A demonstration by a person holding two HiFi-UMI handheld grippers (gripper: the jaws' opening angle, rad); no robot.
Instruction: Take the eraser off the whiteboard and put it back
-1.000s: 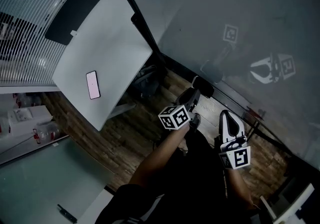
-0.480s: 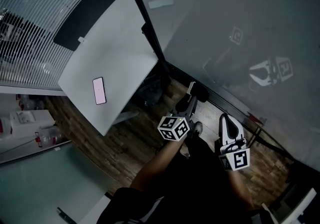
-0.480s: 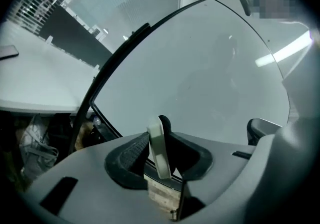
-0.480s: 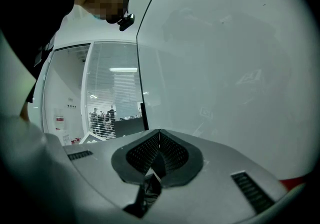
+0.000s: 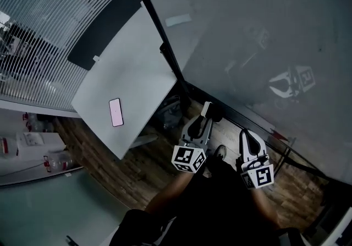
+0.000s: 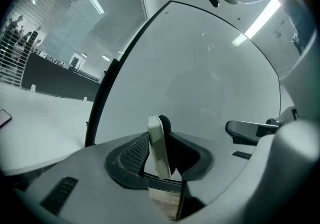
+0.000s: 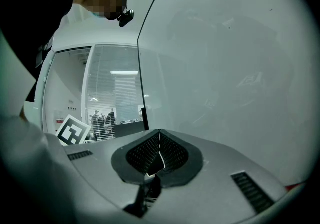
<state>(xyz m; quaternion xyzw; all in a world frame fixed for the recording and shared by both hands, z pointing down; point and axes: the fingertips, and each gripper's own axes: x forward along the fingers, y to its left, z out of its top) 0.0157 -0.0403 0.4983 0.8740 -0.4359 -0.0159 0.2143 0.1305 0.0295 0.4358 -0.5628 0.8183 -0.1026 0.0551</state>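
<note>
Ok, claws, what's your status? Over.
Left claw shut on eraser, facing the whiteboard. Right claw shut, empty. Nothing blocking the whiteboard.

The eraser [image 6: 158,143], a thin white slab with a dark backing, stands upright and edge-on, clamped between the left gripper's [image 6: 161,154] jaws. It faces the whiteboard [image 6: 200,77], a wide grey glossy pane with a dark frame edge.
</note>
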